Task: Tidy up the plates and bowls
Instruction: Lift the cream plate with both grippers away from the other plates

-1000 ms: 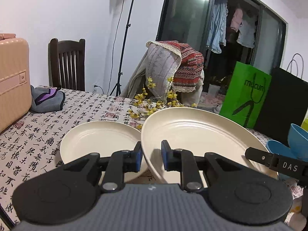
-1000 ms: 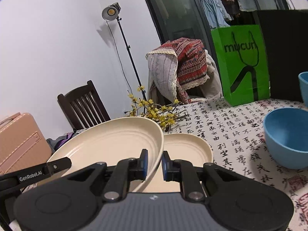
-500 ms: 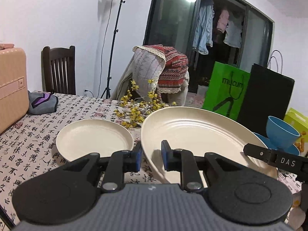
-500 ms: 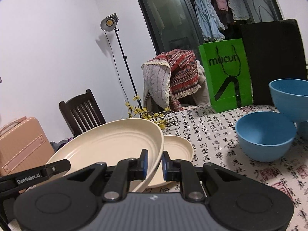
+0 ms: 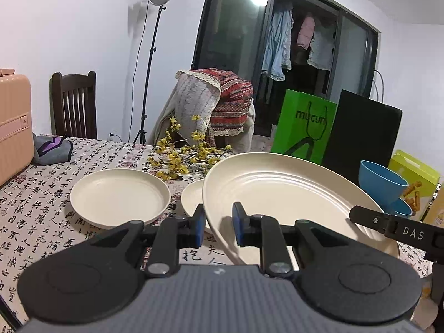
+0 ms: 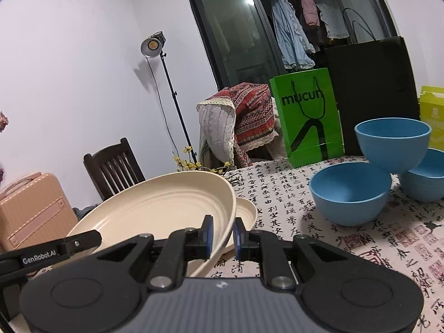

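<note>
A large cream plate (image 5: 283, 191) hangs tilted above the table, held at both sides. My left gripper (image 5: 219, 222) is shut on its left rim, and my right gripper (image 6: 223, 234) is shut on the right rim of the same large plate (image 6: 161, 211). On the tablecloth to the left lies a small cream plate (image 5: 119, 197). A second small plate (image 5: 193, 199) peeks out from under the large one, and the right wrist view shows this small plate (image 6: 245, 212) too. Three blue bowls stand at the right: one bowl (image 6: 349, 191) in front, a tilted bowl (image 6: 392, 144) resting on it and on another bowl (image 6: 427, 174).
A yellow flower branch (image 5: 180, 161) lies behind the plates. A pink suitcase (image 5: 14, 127) and a grey pouch (image 5: 52, 149) sit at the table's left. At the far right stand a green bag (image 6: 308, 122), a black bag (image 6: 371, 94) and a yellow box (image 5: 413, 177).
Both grippers have carried the large plate to the right. The small plate slid left in view, a second small plate appeared from under the large one, and more blue bowls came into sight.
</note>
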The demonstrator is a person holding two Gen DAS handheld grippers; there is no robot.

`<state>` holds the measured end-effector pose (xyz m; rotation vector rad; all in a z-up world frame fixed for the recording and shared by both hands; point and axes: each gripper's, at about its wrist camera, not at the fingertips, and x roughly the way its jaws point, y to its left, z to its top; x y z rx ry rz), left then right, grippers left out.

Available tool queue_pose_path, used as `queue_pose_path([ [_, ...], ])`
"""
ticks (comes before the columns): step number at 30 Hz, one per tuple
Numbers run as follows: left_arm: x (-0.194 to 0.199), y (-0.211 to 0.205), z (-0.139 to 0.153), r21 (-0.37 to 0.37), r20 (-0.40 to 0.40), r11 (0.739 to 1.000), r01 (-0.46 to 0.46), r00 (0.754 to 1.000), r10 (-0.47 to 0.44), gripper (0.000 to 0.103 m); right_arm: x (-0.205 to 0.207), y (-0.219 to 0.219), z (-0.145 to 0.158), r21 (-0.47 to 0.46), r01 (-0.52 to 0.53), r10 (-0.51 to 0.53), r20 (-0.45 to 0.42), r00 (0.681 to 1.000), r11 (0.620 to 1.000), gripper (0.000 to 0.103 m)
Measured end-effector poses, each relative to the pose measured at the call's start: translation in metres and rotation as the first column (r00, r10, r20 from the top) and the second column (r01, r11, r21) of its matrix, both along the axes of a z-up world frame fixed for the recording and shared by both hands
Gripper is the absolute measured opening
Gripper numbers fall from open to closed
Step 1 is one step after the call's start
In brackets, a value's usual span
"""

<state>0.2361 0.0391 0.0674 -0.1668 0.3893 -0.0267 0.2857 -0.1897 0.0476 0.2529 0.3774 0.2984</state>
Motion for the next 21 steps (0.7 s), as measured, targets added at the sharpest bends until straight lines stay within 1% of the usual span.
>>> queue_pose_path([
  [13,-0.024,-0.021,-0.002,-0.02,0.025,0.998,0.058,0.998,-0.057,0.02,-0.034,-0.025,-0.002,0.009,0.043,-0.043,0.045,0.998,0.999,0.015],
  [16,-0.029,-0.027,-0.004,-0.023,0.02,0.997,0.069,0.997,-0.069,0.02,-0.042,-0.032,-0.004,0.012,0.053,-0.054,0.051,0.997,0.999,0.014],
  [21,-0.038,-0.038,-0.005,-0.009,0.032,0.995,0.1,0.994,-0.1,0.021,-0.055,-0.043,-0.007,0.0,0.07,-0.07,0.062,0.996,0.998,0.015],
])
